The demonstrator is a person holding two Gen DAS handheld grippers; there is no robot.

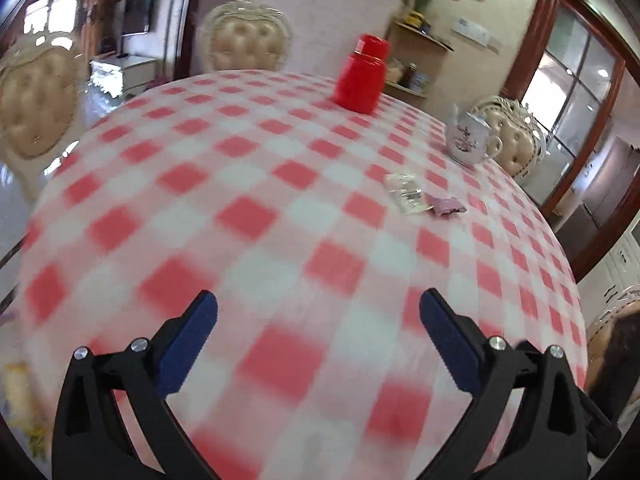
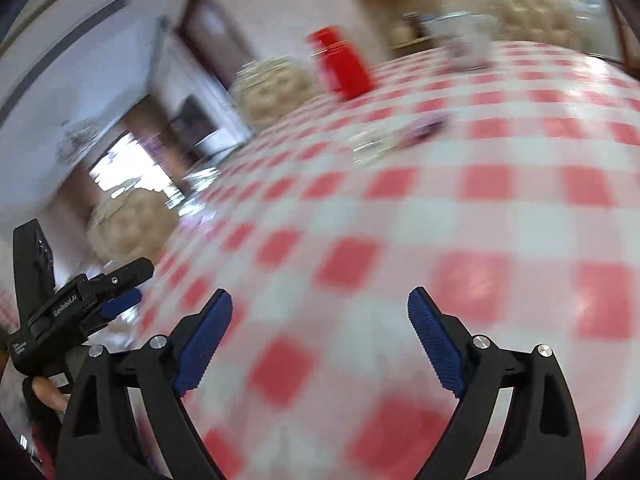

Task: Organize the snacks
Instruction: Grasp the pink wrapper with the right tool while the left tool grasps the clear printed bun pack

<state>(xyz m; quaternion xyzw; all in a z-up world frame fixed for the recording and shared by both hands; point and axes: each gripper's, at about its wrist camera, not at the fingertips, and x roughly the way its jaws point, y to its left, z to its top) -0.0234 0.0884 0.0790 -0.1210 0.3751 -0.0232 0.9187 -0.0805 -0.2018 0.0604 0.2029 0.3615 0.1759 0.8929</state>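
Observation:
A red jar (image 1: 362, 76) with a red lid stands upright near the far edge of the red-and-white checked table (image 1: 256, 216). Two small snack packets lie right of centre: a pale one (image 1: 406, 192) and a pink one (image 1: 446, 205) touching it. My left gripper (image 1: 318, 308) is open and empty, low over the near table. My right gripper (image 2: 320, 306) is open and empty over the near table. The right wrist view is blurred; it shows the jar (image 2: 340, 66), the packets (image 2: 394, 138), and the left gripper (image 2: 120, 294) at far left.
A white floral teapot (image 1: 468, 138) stands at the table's far right edge. Cream tufted chairs (image 1: 246, 42) ring the table. A wall shelf (image 1: 420, 40) with jars and a flower vase is behind the red jar. A glass door is at the right.

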